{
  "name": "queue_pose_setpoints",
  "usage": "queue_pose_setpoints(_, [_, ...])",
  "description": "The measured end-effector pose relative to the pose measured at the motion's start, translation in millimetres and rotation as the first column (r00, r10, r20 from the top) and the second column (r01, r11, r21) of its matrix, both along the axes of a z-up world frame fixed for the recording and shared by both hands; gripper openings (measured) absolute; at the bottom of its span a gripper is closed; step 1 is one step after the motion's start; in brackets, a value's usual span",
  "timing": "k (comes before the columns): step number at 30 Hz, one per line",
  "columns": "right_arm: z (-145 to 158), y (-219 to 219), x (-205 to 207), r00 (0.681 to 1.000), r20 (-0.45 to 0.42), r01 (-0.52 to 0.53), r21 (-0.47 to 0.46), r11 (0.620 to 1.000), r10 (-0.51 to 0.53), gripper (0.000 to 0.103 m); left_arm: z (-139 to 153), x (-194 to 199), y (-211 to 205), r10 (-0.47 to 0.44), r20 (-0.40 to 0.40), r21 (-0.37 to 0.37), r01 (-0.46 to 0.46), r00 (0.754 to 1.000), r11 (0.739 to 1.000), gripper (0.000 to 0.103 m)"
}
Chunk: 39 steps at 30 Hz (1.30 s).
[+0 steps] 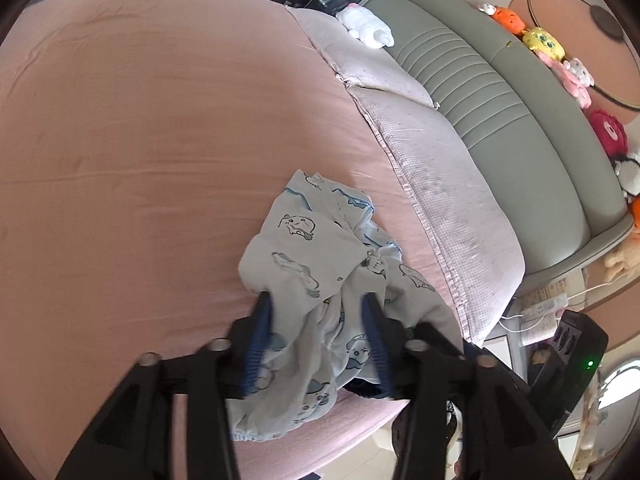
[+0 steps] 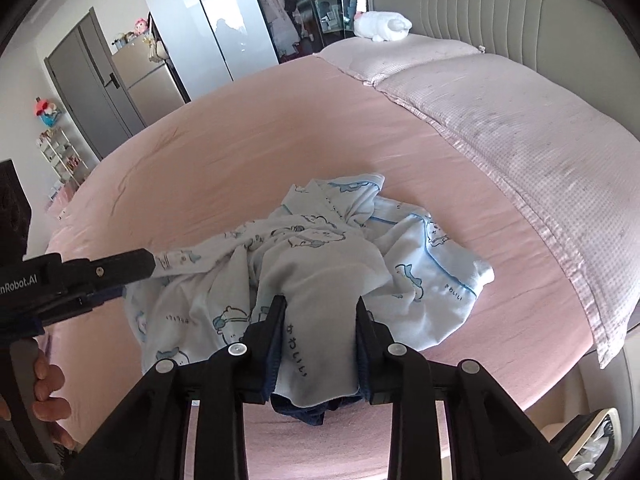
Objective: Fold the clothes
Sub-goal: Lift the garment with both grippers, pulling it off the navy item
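A light blue pyjama garment (image 2: 320, 248) with a printed cartoon pattern is seen crumpled in a heap on the pink bed sheet (image 2: 248, 152), near the front edge of the bed. The right gripper (image 2: 319, 304) is placed at the near side of the heap, and a fold of the cloth is draped between its two fingers, which are set apart; it cannot be told whether the cloth is really clamped or only lies there. In the left wrist view the left gripper (image 1: 316, 300) is seen with its fingers also apart, and the garment (image 1: 320, 264) is bunched between and under them, so a firm grip cannot be confirmed there either. In the right wrist view the left gripper (image 2: 154, 262) is reached in from the left side, and its tip touches a stretched part of the cloth. Two pale checked pillows (image 2: 500, 120) are laid along the far side of the bed, against a grey padded headboard (image 2: 460, 4). A white plush toy (image 2: 382, 26) is rested on the far pillow. A row of colourful plush toys (image 1: 560, 56) is seen behind the headboard. A grey door (image 2: 88, 80) and a dark glass cabinet (image 2: 312, 0) are seen at the back of the room.
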State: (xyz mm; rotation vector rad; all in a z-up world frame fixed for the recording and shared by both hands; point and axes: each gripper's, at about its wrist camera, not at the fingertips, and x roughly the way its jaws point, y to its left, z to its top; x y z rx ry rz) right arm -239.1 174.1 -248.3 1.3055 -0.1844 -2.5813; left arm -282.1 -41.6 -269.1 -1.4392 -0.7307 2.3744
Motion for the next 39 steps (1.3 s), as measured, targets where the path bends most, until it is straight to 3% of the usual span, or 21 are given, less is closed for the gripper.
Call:
queue_pose_setpoints(1, [3, 1, 1, 1.0, -0.009, 0.001, -0.008, 1.0, -0.001, 0.029, -2, 0, -2, 0.006, 0.016, 0.012, -0.006, 1.0, 1.0, 0.093])
queue_pose_setpoints(5, [11, 8, -8, 1.0, -0.009, -0.005, -0.016, 1.0, 0.004, 0.029, -20, -3, -5, -0.027, 0.11, 0.148, 0.01, 0.994, 0.989, 0.095])
queue_pose_setpoints(7, [8, 6, -13, 1.0, 0.012, -0.006, 0.004, 1.0, 0.006, 0.028, -34, -3, -9, -0.018, 0.165, 0.172, -0.011, 0.986, 0.985, 0.095])
queue_pose_setpoints(11, [4, 9, -14, 0.999, 0.031, 0.015, -0.024, 1.0, -0.014, 0.028, -46, -1, -12, 0.009, 0.219, 0.083, -0.028, 0.976, 0.996, 0.095])
queue_pose_setpoints(17, [-13, 15, -20, 0.992, 0.111, 0.07, -0.124, 0.99, -0.056, 0.028, -58, 3, -10, -0.012, 0.249, 0.103, -0.014, 0.968, 0.995, 0.096])
queue_pose_setpoints(23, [-20, 10, -19, 0.991, 0.112, 0.078, -0.102, 0.992, -0.066, 0.028, -80, 9, 5, -0.038, 0.294, 0.021, 0.033, 0.955, 0.999, 0.095])
queue_pose_setpoints(28, [-26, 2, -22, 0.991, 0.129, 0.055, -0.06, 0.997, -0.047, 0.028, -82, 12, 16, -0.069, 0.278, -0.058, 0.088, 0.958, 0.994, 0.095])
queue_pose_setpoints(30, [-28, 3, -23, 0.99, 0.135, 0.059, -0.091, 0.994, -0.046, 0.028, -80, 14, 20, -0.093, 0.265, -0.08, 0.118, 0.96, 0.99, 0.095])
queue_pose_setpoints(32, [-31, 5, -23, 0.988, 0.144, 0.067, -0.116, 0.991, -0.05, 0.028, -79, 15, 22, -0.104, 0.261, -0.099, 0.134, 0.96, 0.986, 0.085])
queue_pose_setpoints(34, [-35, 7, -23, 0.987, 0.153, 0.074, -0.137, 0.988, -0.053, 0.028, -77, 16, 21, -0.106, 0.26, -0.101, 0.136, 0.96, 0.985, 0.058])
queue_pose_setpoints(36, [-36, 5, -21, 0.987, 0.153, 0.069, -0.123, 0.99, -0.05, 0.028, -74, 18, 17, -0.098, 0.262, -0.079, 0.123, 0.96, 0.989, 0.044])
queue_pose_setpoints(39, [-38, 0, -19, 0.988, 0.148, 0.064, -0.093, 0.994, -0.05, 0.023, -70, 20, 12, -0.086, 0.265, -0.046, 0.102, 0.96, 0.994, 0.03])
